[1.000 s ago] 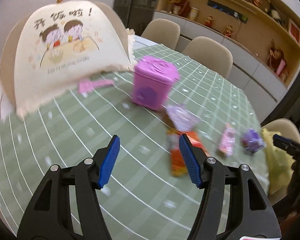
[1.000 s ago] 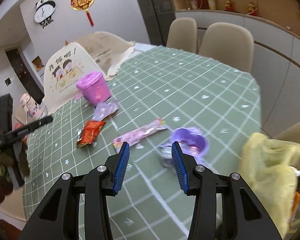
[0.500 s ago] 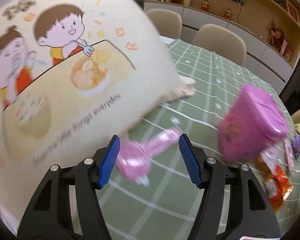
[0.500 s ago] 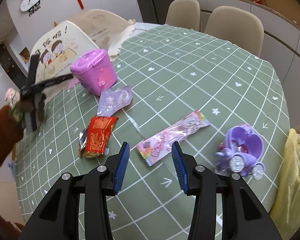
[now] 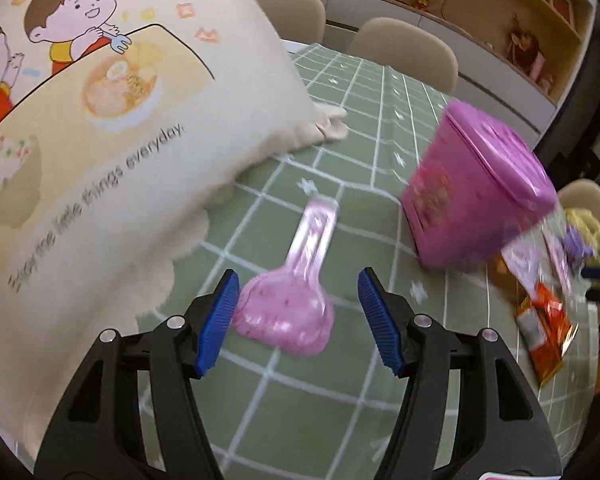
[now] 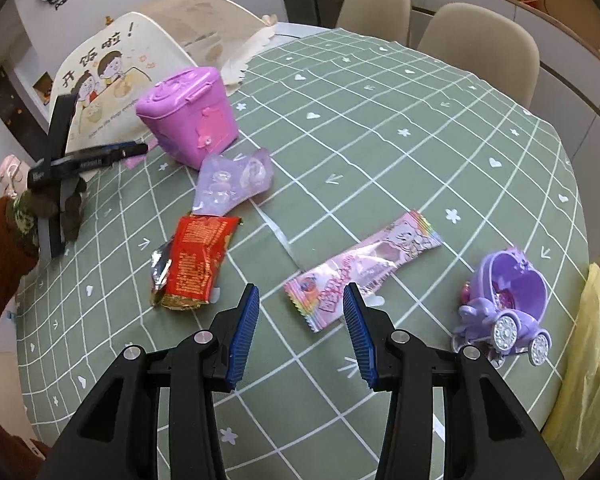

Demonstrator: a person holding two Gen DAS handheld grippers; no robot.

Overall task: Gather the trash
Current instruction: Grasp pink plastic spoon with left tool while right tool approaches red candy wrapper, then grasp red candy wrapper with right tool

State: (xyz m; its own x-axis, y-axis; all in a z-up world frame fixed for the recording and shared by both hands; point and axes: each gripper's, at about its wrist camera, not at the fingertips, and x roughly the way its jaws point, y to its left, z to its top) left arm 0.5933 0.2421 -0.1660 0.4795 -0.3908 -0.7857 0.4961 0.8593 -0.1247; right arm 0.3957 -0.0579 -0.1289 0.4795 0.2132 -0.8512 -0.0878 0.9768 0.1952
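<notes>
My left gripper point(image 5: 296, 320) stands open just above a pink spoon-shaped wrapper point(image 5: 296, 292) lying on the green checked tablecloth; the wrapper's wide end lies between the blue pads, untouched. A pink toy bin point(image 5: 476, 188) with its lid shut stands to the right. My right gripper point(image 6: 300, 330) is open over the cloth, its right pad at the near end of a long pink candy wrapper point(image 6: 364, 268). A red foil wrapper point(image 6: 196, 264) and a clear lilac packet point(image 6: 232, 180) lie left of it, near the pink bin point(image 6: 192, 116).
A cream mesh food cover point(image 5: 88, 132) with cartoon children crowds the left gripper's left side. A lilac toy carriage point(image 6: 504, 304) sits at the right, and a yellow plastic bag point(image 6: 592, 360) hangs past the table's right edge. Beige chairs point(image 6: 480, 44) stand behind the table.
The left gripper swung left from the red wrapper to the pink spoon-shaped wrapper and dropped closer to it. The right gripper shifted from the toy carriage to the long pink wrapper. Both stayed open.
</notes>
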